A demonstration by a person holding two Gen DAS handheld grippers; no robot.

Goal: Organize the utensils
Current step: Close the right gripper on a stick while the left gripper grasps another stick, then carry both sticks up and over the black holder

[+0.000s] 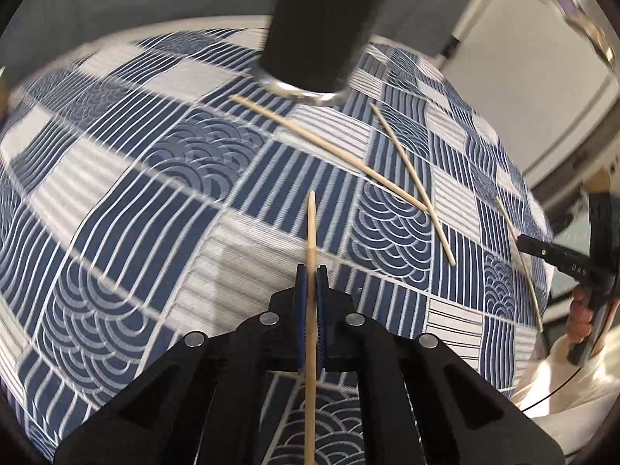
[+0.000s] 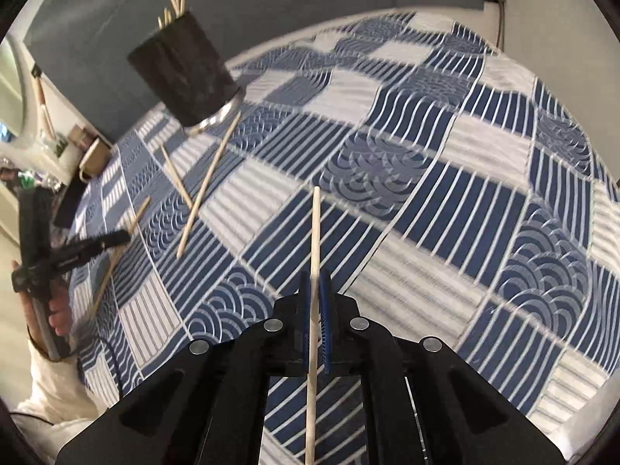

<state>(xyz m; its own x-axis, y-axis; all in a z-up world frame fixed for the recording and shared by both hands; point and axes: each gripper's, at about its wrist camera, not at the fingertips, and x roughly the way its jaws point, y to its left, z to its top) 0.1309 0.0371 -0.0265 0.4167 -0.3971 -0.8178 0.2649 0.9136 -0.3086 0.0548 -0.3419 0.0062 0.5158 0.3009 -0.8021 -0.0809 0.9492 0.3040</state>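
Wooden chopstick [image 1: 311, 232] clamped in left gripper [image 1: 311, 271] jaws; right gripper [image 2: 316, 275] jaws clamped on another chopstick [image 2: 316, 232]. Two loose chopsticks [image 1: 410, 178] lie crossed on the patterned surface [image 1: 155, 178] at 1 o'clock, black holder [image 1: 329, 27] at 12.

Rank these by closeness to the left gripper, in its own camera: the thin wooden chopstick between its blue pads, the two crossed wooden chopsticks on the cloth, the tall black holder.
1. Thin wooden chopstick clamped in the left gripper.
2. Crossed wooden chopsticks, lying ahead to the right.
3. Tall black holder, at the table's far side.
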